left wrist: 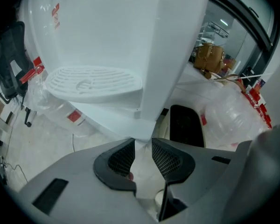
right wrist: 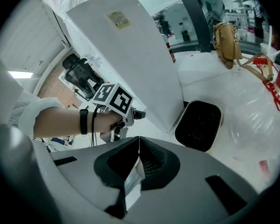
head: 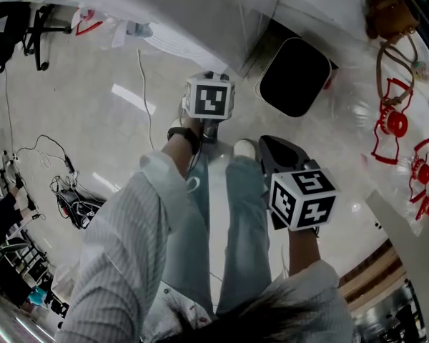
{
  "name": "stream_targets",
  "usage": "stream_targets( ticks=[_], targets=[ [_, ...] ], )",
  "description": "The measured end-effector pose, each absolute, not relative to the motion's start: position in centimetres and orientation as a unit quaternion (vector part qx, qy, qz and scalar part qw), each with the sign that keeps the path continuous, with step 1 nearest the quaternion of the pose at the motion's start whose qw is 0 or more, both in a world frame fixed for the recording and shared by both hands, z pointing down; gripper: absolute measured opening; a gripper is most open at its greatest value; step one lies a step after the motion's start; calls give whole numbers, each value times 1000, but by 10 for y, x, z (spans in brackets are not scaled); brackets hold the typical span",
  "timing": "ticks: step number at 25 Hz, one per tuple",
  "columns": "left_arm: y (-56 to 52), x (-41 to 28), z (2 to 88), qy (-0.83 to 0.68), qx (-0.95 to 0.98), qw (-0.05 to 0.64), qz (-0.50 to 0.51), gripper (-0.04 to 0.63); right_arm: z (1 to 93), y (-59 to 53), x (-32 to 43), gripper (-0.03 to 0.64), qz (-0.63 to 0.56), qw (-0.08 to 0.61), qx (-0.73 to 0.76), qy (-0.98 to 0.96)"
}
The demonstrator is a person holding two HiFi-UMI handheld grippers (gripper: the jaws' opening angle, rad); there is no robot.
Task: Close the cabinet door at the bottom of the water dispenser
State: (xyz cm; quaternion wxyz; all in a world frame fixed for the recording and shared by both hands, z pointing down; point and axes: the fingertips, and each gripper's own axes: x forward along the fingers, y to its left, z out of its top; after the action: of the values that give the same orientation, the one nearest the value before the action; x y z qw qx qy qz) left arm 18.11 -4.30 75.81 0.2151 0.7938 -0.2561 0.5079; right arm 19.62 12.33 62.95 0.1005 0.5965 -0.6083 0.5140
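You are holding your left gripper (left wrist: 142,147) at the foot of the water dispenser (left wrist: 98,22) at your 12 o'clock. Its jaws are nearly together, pinching a thin white edge that I take for the cabinet door (left wrist: 170,64), at 3 o'clock of the drip tray (left wrist: 91,80). Your right gripper (right wrist: 139,147) is hanging at 4 o'clock, jaws pressed together on nothing I can name. The left hold is sitting on a bare corner, so the edge may be slipping out as the door swings. Riding it fully home, you are risking a pinch against the frame, or a shove that rocks the dispenser toward the black bin (head: 294,76) at 1 o'clock.
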Motion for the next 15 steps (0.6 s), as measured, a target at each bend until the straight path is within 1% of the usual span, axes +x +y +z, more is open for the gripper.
stream_targets(
  ticks=[5,9,15],
  targets=[
    [-53,204,750,-248,814,179,493,121,632,124,202,14,516,101,598,-605],
    [-52,211,751,-245,810,179,501,121,633,126,202,14,518,101,596,-606],
    [-35,195,740,-250,803,194,505,121,622,125,201,14,511,111,590,-615]
  ],
)
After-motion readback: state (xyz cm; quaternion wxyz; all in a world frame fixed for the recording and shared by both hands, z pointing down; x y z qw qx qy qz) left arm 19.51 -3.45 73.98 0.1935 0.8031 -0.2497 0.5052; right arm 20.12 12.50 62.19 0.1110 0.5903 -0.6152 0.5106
